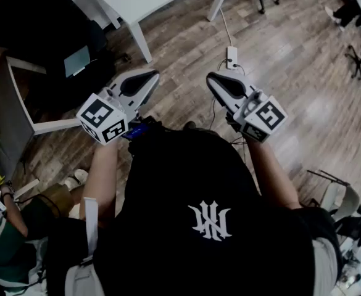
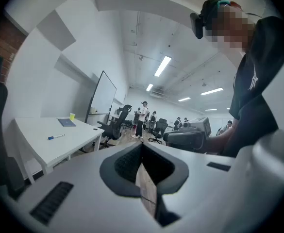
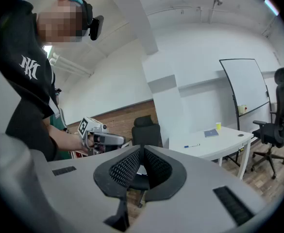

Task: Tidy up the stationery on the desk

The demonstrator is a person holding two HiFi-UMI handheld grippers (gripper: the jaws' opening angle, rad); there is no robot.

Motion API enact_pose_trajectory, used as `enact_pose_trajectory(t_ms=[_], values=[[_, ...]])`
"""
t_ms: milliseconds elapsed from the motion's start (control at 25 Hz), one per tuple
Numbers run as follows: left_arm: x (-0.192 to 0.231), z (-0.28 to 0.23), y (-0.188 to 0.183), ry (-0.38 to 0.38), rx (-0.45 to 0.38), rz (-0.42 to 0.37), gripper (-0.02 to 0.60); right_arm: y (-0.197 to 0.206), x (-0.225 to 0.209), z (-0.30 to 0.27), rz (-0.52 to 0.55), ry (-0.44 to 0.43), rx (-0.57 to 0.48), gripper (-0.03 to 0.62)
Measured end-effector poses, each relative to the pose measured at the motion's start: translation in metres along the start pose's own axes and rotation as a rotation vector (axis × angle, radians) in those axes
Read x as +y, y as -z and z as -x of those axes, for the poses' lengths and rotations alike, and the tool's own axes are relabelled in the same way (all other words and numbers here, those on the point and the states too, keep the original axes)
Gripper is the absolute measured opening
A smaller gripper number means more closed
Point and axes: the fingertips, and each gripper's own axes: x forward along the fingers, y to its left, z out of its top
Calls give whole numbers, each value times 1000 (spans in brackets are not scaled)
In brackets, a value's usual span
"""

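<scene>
Stationery sits out on the white table (image 2: 44,147) off to one side of the room. A blue-capped pen (image 2: 56,137) lies flat near the middle of the top, a blue notebook (image 2: 67,122) lies further back, and a small yellow cup (image 2: 72,116) stands just beyond the notebook, each apart from the others. The person stands well away from that table on the wooden floor (image 1: 279,54), holding a gripper in each hand out in front of the chest, roughly level and tipped slightly down. The left gripper (image 1: 150,74) has its fingers (image 2: 125,164) brought fully together, the ribbed black pads meeting at the tips with nothing between them. The right gripper (image 1: 211,76) is the same, its fingers (image 3: 125,169) closed tip to tip and empty. The two grippers are side by side with a gap between them, neither one near the pen, the notebook or the cup. Behind the table a whiteboard (image 3: 243,84) stands on its frame, and a black office chair (image 3: 277,125) is parked beside the table. Further down the room several people (image 2: 142,115) stand among more chairs. A white power strip (image 1: 231,57) lies on the floor ahead of the grippers, with its cable trailing away.
</scene>
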Motion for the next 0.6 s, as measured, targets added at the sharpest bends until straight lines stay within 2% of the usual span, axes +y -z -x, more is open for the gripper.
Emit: enact_pose_trajectory(t_ms=[600], values=[[-10, -22, 5, -23, 17, 7, 3, 14, -20, 16, -79, -26, -73, 46]])
